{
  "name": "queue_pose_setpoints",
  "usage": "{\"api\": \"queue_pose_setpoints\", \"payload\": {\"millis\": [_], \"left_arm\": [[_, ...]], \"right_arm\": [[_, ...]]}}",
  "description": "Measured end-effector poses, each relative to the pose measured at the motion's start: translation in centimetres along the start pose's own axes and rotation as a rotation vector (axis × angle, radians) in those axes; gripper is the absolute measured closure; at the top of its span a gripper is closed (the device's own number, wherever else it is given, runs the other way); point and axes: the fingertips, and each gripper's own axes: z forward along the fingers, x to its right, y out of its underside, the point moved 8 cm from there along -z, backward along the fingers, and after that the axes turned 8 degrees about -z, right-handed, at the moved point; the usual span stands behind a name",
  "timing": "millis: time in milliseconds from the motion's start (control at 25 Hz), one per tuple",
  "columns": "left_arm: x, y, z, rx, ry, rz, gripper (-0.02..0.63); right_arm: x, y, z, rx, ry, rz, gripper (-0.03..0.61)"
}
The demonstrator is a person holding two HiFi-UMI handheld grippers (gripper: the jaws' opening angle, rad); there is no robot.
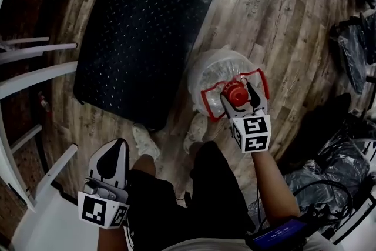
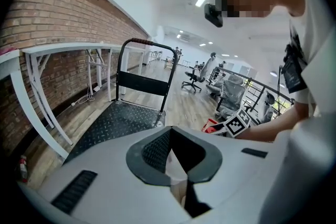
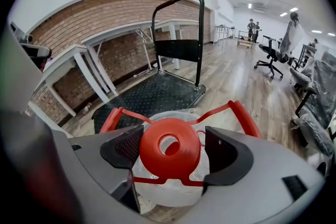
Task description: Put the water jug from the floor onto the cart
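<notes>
Right gripper view: shows right gripper [image 3: 170, 152] released, jaws spread wide on either side of red cap [image 3: 176, 164] of water jug [image 3: 164, 193]. Shows a gap at one pad; contact at the other not determinable. Head view: locates jug upright on wooden floor [image 1: 276, 14], directly beneath right gripper, just beside near right corner of cart [image 1: 141, 38], not on its deck. Left gripper view: shows left gripper [image 2: 176, 157] clenched with nothing between its jaws. Head view: places it well apart from jug.
</notes>
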Motion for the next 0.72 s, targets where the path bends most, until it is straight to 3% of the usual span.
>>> {"api": "queue_pose_setpoints", "payload": {"millis": [520,720], "left_arm": [[-0.2,0.3,1.0,0.006,-0.001,-0.025,0.614],[-0.4,-0.2,0.3,0.026,-0.003,-0.022,0.614]], "right_arm": [[-0.7,0.4,0.1,0.018,0.058,-0.018,0.261],[-0.4,0.3,-1.4,0.044,0.116,0.041,0.264]]}}
